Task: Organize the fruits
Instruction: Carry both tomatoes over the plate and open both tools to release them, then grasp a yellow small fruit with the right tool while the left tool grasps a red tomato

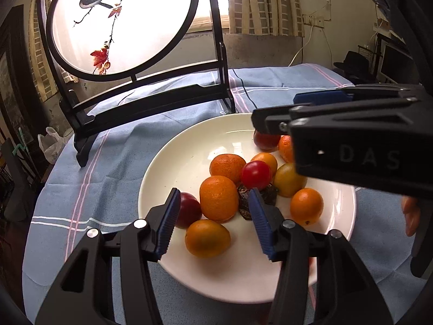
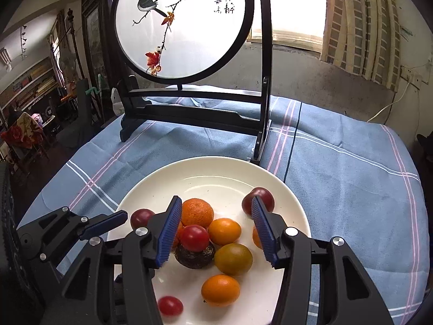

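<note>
Both claws hang with jaws apart, empty: left gripper (image 1: 213, 226) and right gripper (image 2: 216, 230) crowd the white plate (image 2: 216, 170). Fruits sit heaped there; nudging the red tomato (image 2: 194, 237) off its dark perch could probably scatter the oranges (image 2: 197, 212).

We see a bright window (image 2: 295, 8) with checked curtains (image 1: 265, 2) above a stained grey wall (image 2: 311, 78). Cluttered shelves (image 2: 32, 84) line the dim left side.
</note>
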